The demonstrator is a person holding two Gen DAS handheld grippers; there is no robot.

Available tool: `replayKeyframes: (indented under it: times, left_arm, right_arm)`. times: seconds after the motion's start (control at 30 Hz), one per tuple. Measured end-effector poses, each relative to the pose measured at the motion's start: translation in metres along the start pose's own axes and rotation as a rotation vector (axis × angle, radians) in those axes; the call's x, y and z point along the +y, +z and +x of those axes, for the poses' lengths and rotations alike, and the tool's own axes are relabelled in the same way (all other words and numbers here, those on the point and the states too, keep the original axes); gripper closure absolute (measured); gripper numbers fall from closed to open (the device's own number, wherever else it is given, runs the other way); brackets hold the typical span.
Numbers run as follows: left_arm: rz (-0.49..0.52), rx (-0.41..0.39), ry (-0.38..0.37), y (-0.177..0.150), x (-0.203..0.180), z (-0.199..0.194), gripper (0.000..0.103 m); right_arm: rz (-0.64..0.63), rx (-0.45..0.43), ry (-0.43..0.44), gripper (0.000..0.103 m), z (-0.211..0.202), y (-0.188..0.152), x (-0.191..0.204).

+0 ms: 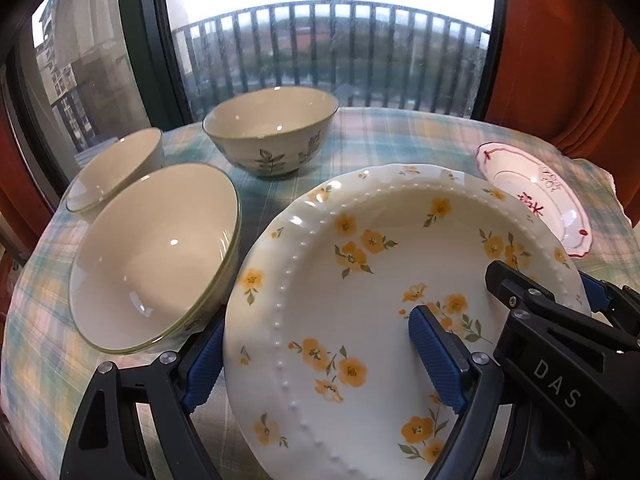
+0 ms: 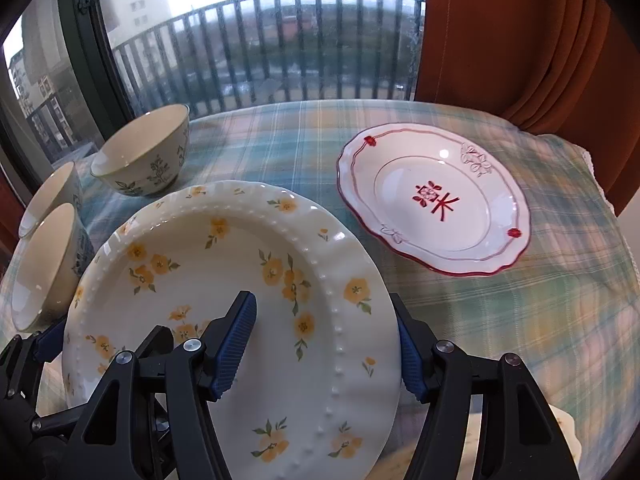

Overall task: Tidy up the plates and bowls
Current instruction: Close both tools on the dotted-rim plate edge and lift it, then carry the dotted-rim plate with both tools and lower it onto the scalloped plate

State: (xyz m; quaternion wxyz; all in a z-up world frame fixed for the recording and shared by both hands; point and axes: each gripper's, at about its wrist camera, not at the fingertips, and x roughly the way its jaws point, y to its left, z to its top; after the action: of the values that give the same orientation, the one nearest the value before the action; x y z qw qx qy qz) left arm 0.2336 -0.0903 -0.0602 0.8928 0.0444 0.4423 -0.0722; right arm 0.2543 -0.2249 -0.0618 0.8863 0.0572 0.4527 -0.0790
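A white plate with yellow flowers [image 1: 360, 280] is held tilted above the table by both grippers. My left gripper [image 1: 316, 364] is shut on its left rim, one blue pad inside, one under the edge. My right gripper [image 2: 326, 344] is shut on its right rim [image 2: 360, 288]; it also shows in the left wrist view [image 1: 540, 300]. A white plate with red trim [image 2: 472, 240] lies on the table to the right. Three cream bowls stand at the left: a large one [image 1: 156, 256], one behind it [image 1: 116, 168], a leaf-patterned one [image 1: 272, 132].
The round table has a plaid cloth [image 2: 520, 320]. A window and balcony railing [image 2: 280, 40] stand behind it. An orange curtain [image 2: 520, 40] hangs at the right. The large bowl sits close against the held plate's left edge.
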Motion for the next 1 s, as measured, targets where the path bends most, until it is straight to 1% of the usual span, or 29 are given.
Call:
replayKeyframes:
  times: [0.2, 0.53, 0.63, 0.83, 0.9, 1.0]
  left_arm:
    - [0.004, -0.031, -0.011, 0.000, 0.001, -0.015, 0.016]
    - [0.000, -0.081, -0.031, -0.008, 0.004, -0.040, 0.016]
    - [0.003, -0.099, -0.034, -0.009, 0.001, -0.043, 0.016]
    - [0.014, -0.136, -0.041, -0.022, -0.001, -0.059, 0.016]
    - [0.017, -0.138, -0.046, -0.029, -0.001, -0.064, 0.016]
    - [0.019, -0.133, -0.057, -0.031, -0.005, -0.063, 0.016]
  right_arm:
    - [0.001, -0.032, -0.010, 0.035, -0.019, -0.003, 0.000]
    - [0.001, -0.089, -0.017, 0.035, -0.060, -0.015, 0.001]
    - [0.004, -0.109, -0.019, 0.035, -0.073, -0.021, -0.001]
    - [0.012, -0.141, -0.026, 0.035, -0.095, -0.035, -0.004]
    - [0.014, -0.143, -0.030, 0.035, -0.099, -0.040, -0.006]
    - [0.020, -0.142, -0.036, 0.035, -0.106, -0.048, -0.011]
